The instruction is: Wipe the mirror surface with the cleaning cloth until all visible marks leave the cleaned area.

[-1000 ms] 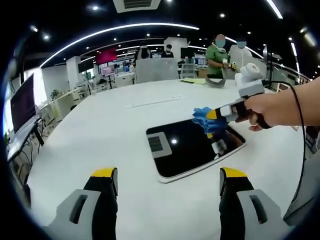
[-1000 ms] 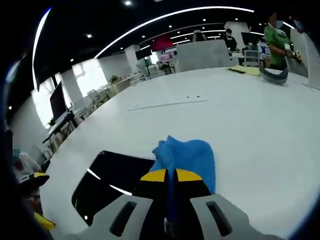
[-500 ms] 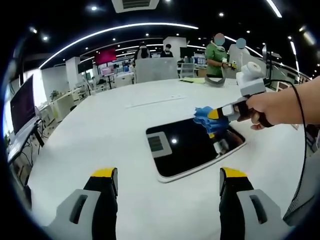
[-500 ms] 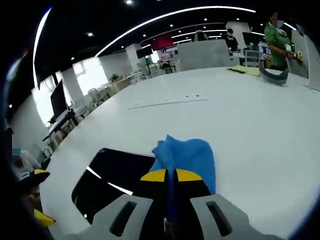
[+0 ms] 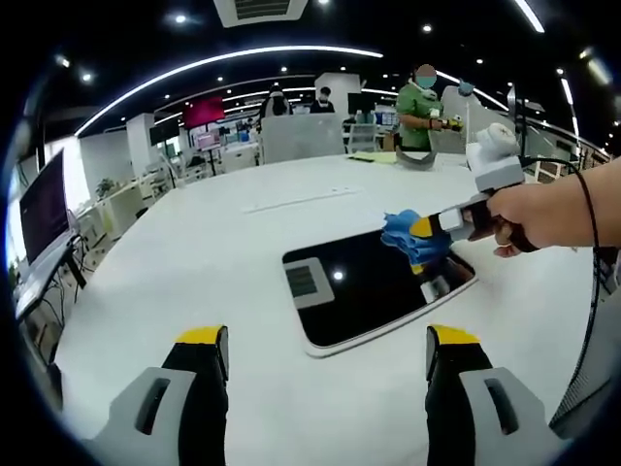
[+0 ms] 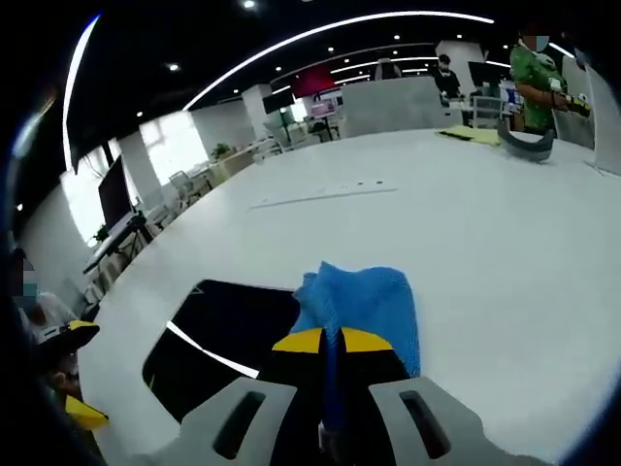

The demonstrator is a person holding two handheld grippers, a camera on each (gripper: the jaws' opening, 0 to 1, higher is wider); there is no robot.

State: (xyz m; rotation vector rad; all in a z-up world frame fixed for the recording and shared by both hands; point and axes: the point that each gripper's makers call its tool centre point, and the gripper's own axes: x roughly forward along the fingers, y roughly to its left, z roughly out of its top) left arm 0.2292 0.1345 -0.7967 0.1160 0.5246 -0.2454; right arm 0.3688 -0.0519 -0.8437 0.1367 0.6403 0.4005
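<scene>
Right tool clamped on a bunched blue cleaning cloth, pressed at the far right corner of the dark mirror lying flat on the white tabletop. Mirror's long axis running from near left to far right in the left gripper view, most of the glass stretching leftward and nearer from the cloth; judged the direction any further stroke must take. Seen from the right gripper view, cloth held fast between the yellow-tipped jaws, dark glass spreading to its left. Left tool held wide apart and empty, hanging just short of the mirror's near edge, well clear of the cloth; right tool plainly the nearer to the work. No marks discernible on the glass, reflections of ceiling lights aside. No containers on the tabletop near the mirror. People standing at the far end.
</scene>
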